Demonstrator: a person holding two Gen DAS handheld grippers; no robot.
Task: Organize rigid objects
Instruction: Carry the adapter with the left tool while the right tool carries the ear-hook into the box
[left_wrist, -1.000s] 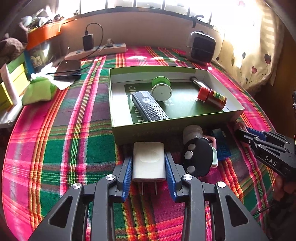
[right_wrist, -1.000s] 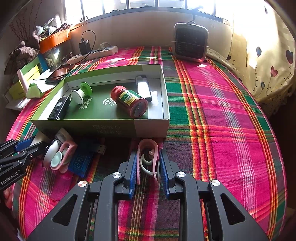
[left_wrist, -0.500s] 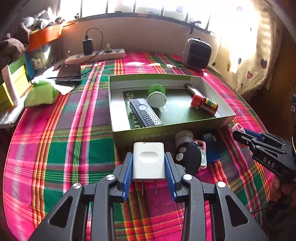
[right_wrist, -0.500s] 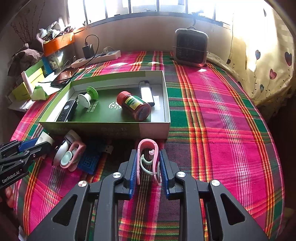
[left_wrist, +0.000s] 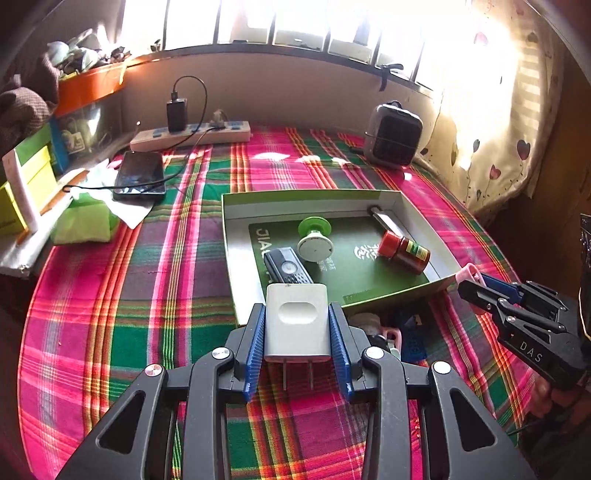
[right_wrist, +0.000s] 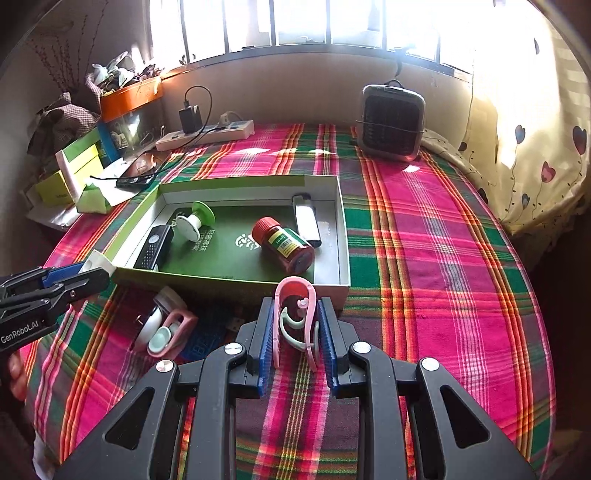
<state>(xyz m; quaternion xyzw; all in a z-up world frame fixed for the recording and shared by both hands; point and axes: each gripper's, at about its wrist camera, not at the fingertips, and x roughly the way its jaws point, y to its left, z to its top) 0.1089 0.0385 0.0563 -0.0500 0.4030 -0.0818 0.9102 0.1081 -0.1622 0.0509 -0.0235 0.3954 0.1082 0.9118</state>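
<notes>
My left gripper (left_wrist: 296, 325) is shut on a white plug adapter (left_wrist: 296, 323), held above the plaid cloth just in front of the green box (left_wrist: 236, 254). My right gripper (right_wrist: 295, 325) is shut on a pink clip (right_wrist: 294, 314), also raised near the box's front wall (right_wrist: 229, 286). Inside the box lie a black remote (right_wrist: 154, 246), a green-and-white spool (right_wrist: 195, 220), a red bottle (right_wrist: 284, 245) and a white lighter (right_wrist: 306, 220). Loose items remain on the cloth before the box: a pink-and-white clip bundle (right_wrist: 164, 328) and a blue piece (right_wrist: 199, 341).
A small heater (right_wrist: 392, 127) stands at the back right. A power strip with a charger (right_wrist: 205, 133) and a phone (left_wrist: 139, 176) lie at the back left. Green cartons and paper (left_wrist: 33, 192) crowd the left edge. A curtain (right_wrist: 535, 129) hangs on the right.
Both grippers have risen with their objects still held, so the box and the loose items now sit lower and farther below them.
</notes>
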